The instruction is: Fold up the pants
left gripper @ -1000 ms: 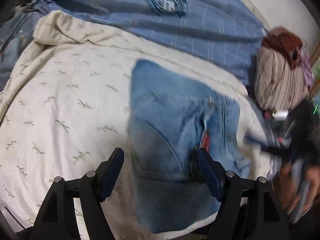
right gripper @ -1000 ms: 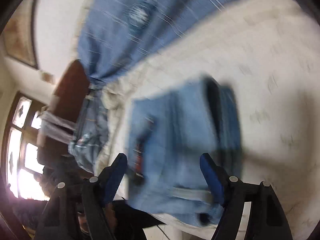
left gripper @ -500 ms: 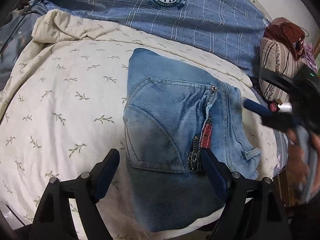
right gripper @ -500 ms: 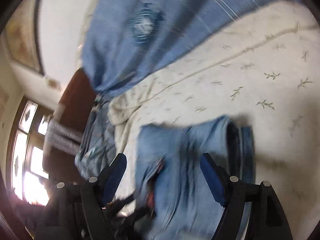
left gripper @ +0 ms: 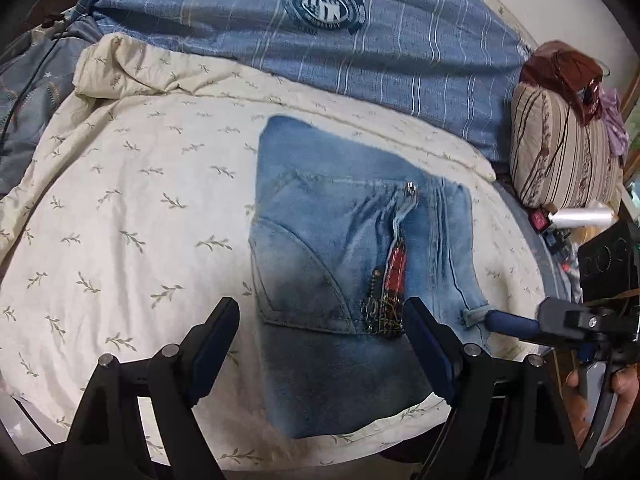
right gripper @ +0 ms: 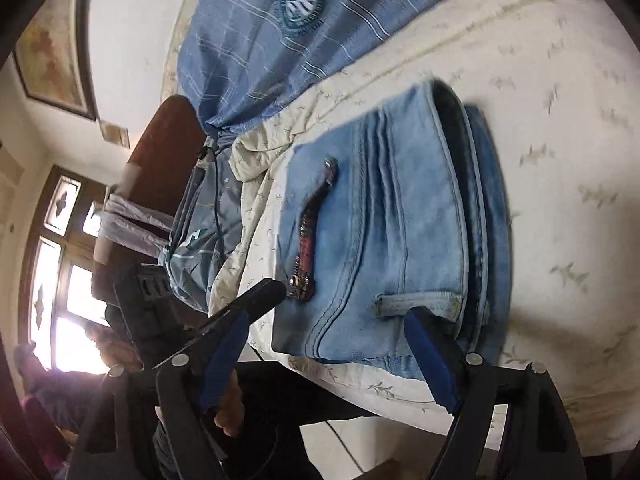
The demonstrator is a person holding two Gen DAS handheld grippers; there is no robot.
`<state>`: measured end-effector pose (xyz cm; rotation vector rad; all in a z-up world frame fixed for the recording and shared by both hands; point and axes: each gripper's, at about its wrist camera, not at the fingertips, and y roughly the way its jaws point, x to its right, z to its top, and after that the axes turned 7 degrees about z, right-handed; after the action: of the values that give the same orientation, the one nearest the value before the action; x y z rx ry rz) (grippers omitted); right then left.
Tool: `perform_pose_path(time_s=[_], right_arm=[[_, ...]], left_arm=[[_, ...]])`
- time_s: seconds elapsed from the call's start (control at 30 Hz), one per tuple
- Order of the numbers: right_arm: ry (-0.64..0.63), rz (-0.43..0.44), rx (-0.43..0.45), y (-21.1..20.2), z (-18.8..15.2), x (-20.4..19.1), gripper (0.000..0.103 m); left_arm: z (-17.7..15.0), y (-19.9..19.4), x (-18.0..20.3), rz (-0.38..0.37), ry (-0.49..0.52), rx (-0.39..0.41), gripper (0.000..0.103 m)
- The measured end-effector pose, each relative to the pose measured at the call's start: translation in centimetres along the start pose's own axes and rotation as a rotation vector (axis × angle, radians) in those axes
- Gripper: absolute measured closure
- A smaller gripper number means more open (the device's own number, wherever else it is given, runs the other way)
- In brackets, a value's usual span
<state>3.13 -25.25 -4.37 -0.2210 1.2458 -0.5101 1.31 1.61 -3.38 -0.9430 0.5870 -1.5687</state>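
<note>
Both grippers are hovering wide open, holding nothing: the left gripper [left gripper: 320, 334] over the folded jeans [left gripper: 340, 264], the right gripper [right gripper: 326, 340] at their waistband. The jeans are lying lengthwise away from the near edge of the quilt [left gripper: 120, 208]. Beyond, a blue blanket [left gripper: 360, 40] is lying.

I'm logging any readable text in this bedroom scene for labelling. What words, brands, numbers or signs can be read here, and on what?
Round crest on the blue plaid cover: ringed with lettering, too small and blurred to read.
Red patch on the folded jeans: a pattern shows, no legible words.
Framed picture on the wall: no readable text.
Nothing else carries text.
</note>
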Motion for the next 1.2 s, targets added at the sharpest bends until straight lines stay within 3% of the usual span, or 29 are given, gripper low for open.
perform_pose_path(time_s=[0.13,0.23,0.5,0.57,0.83,0.87,0.93,0.97,1.0,1.1,1.2], right_arm=[[0.002,-0.045,0.108,-2.9,1.3,0.2,0.020],[0.017,-0.117,0.132,-4.1,2.7,1.3,0.020],[0.053,-0.172,0.077,-2.0,4.9,4.8,0.020],[0.039,-0.163,0.056,-1.4,4.9,4.8,0.020],[-0.023,-0.258,-0.010,2.0,4.6,4.0,0.020],[-0.040,-0.281,-0.019,2.3,4.4,3.7,0.026],[-0.091,-0.355,-0.059,3.4,4.1,2.7,0.045],[-0.117,-0.387,-0.071,3.7,4.0,2.1,0.051],[-0.129,-0.400,-0.072,3.7,3.9,1.7,0.060],[-0.184,-0.446,-0.067,3.9,3.4,0.1,0.074],[-0.208,-0.452,-0.040,3.3,3.2,-1.2,0.085]], left_arm=[[0.6,0.4,-0.9,0.019,-0.022,-0.004,0.019],[1.2,1.2,-1.3,0.019,-0.040,-0.018,0.019],[2.6,3.3,-0.3,0.036,-0.024,-0.038,0.019],[2.7,3.8,-0.2,0.032,-0.028,-0.049,0.019],[2.9,5.0,0.0,-0.001,-0.048,-0.078,0.019],[2.9,5.2,0.0,-0.004,-0.051,-0.085,0.019],[2.9,5.6,0.0,-0.033,-0.046,-0.101,0.034],[2.8,5.5,0.2,-0.022,-0.038,-0.096,0.035],[2.8,5.3,0.6,-0.013,-0.019,-0.089,0.045],[2.9,4.1,2.1,0.039,0.051,-0.060,0.064],[3.3,2.9,2.6,0.036,0.057,-0.038,0.070]])
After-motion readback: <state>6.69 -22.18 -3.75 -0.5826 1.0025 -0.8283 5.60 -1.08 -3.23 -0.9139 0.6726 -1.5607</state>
